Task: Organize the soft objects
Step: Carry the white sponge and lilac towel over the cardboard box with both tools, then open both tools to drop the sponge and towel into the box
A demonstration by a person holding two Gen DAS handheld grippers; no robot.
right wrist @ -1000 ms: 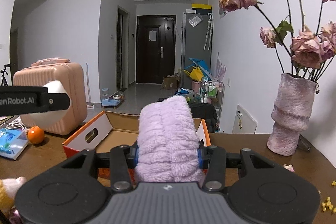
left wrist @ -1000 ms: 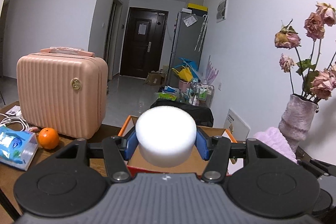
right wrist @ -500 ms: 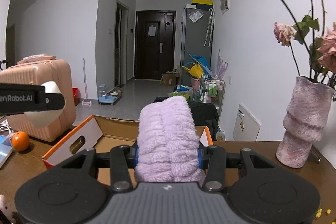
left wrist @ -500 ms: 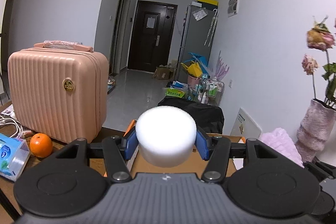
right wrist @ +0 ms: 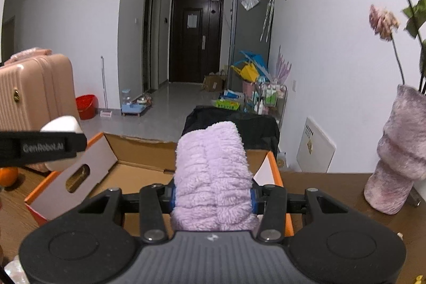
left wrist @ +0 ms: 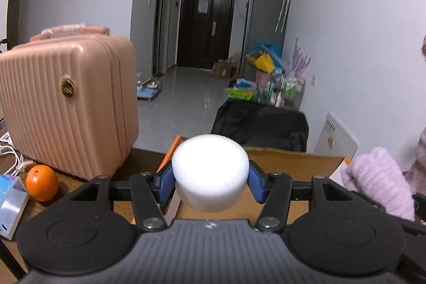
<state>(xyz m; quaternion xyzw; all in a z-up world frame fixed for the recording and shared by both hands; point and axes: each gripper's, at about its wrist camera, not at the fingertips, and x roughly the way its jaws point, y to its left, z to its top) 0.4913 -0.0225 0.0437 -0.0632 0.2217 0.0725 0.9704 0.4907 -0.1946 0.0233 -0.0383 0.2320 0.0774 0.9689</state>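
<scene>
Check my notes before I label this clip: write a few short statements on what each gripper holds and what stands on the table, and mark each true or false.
1. The left gripper is closed on a white foam cylinder. True.
2. The right gripper is empty. False: it is closed on a rolled lilac towel.
3. The cardboard box in front of both grippers is open. True.
4. An orange lies on the table beside the pink suitcase. True.
5. The white foam cylinder already lies inside the box. False: it is between the left gripper's pads, above the box.
6. The vase lies tipped over. False: it stands upright with dried roses in it.
</scene>
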